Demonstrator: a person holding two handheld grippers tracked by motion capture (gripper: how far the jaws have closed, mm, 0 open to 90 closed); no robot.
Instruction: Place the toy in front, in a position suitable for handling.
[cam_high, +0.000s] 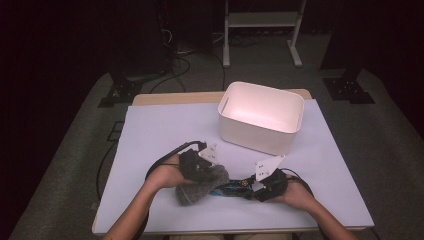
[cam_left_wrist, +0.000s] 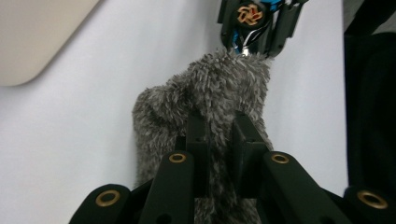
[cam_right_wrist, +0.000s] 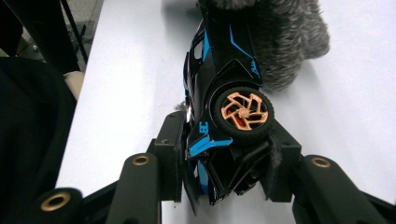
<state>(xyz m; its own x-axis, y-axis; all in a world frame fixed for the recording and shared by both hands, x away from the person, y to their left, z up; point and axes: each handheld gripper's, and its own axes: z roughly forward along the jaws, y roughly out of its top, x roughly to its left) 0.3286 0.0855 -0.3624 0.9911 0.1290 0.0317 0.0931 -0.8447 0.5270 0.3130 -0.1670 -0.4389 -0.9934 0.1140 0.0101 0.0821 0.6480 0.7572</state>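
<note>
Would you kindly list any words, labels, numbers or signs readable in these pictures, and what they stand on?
None can be read with certainty.
Toy car: a small blue mark near its wheel and pale lettering on its body, both too blurred to read.
Grey plates on the tongs: dark marks, too small.

Light's coming from overhead onto my table (cam_high: 150, 135), everything around it goes nearly black. High view is soft and grainy; up close my jaws look blurry, fuzzy sock (cam_left_wrist: 205, 98) sharper.
</note>
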